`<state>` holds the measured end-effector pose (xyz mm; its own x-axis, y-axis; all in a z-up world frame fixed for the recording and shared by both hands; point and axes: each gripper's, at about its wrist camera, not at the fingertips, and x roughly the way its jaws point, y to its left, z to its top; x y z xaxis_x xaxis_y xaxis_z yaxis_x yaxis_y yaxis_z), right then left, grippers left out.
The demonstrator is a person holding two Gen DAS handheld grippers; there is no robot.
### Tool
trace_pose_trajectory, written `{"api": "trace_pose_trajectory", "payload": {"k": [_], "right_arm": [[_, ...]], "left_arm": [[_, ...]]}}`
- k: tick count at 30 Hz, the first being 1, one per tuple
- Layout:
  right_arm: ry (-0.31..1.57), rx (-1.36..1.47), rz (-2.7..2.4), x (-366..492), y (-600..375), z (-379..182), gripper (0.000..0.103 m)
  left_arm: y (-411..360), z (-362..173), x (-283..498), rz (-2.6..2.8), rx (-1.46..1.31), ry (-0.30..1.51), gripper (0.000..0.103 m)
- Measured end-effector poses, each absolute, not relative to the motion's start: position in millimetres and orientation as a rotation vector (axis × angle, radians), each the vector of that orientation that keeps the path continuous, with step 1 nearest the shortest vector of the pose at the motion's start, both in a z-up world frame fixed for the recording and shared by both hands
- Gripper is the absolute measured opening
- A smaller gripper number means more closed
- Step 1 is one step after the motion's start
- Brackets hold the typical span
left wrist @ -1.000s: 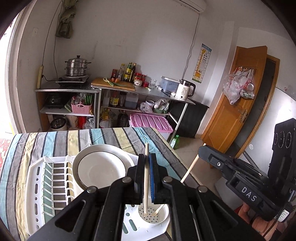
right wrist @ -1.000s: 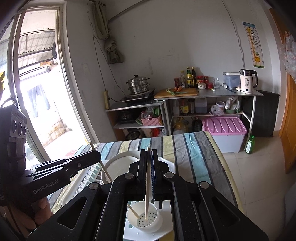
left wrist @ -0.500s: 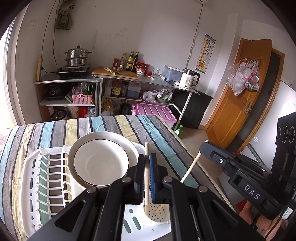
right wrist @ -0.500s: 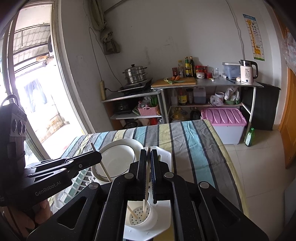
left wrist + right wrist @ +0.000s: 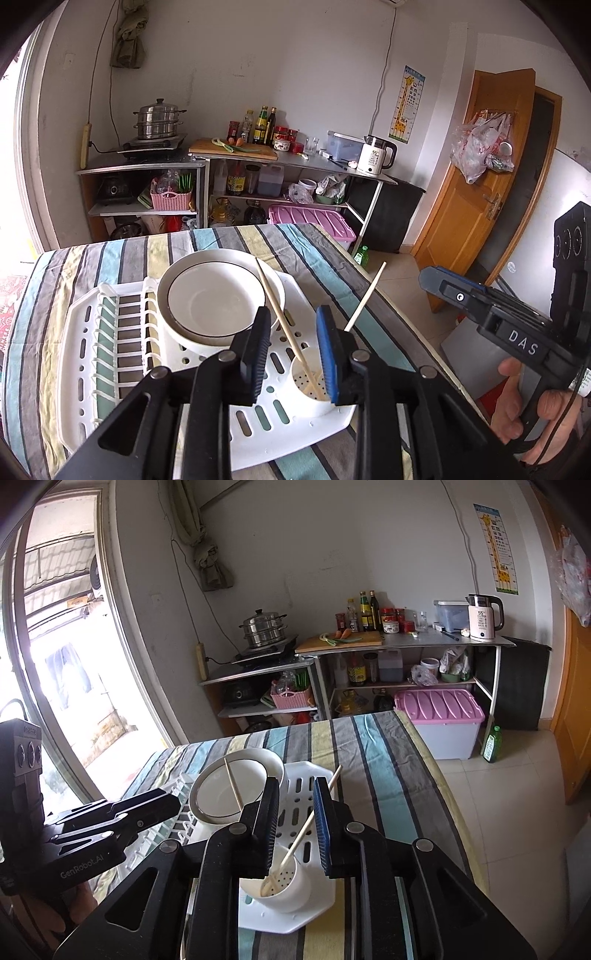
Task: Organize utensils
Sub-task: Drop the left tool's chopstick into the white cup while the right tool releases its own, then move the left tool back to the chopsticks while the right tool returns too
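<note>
Opening, both grippers [image 5: 291, 350] [image 5: 295, 829] straddle loose chopsticks [image 5: 284, 325] in the cup [image 5: 284, 890]; left view alone shows the door [image 5: 476, 192].

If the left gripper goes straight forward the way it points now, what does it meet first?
Probably the chopstick leaning between its opening jaws, then the white utensil cup that holds it in the drying rack. Neither pad of the left gripper presses on the chopstick. Depth is hard to judge.

Striped table [image 5: 229, 240], white dish rack [image 5: 85, 350]
</note>
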<state>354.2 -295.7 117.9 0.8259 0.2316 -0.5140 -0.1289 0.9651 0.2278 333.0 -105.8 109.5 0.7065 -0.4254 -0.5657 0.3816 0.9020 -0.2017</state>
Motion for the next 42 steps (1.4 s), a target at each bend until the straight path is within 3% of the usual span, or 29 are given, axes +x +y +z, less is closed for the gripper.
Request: {"api": "trace_pose_trajectory", "payload": {"k": [22,42], "right_arm": [[0.591,0.196,0.274,207,-278,88,0.020],[0.748,0.242,0.291,178,-272,26,0.020]], "left_arm": [[-37,71,178,-0.375,-0.033,0.620,0.028],[-15,14,153,-0.351,-0.034,0.741,0.028]]}}
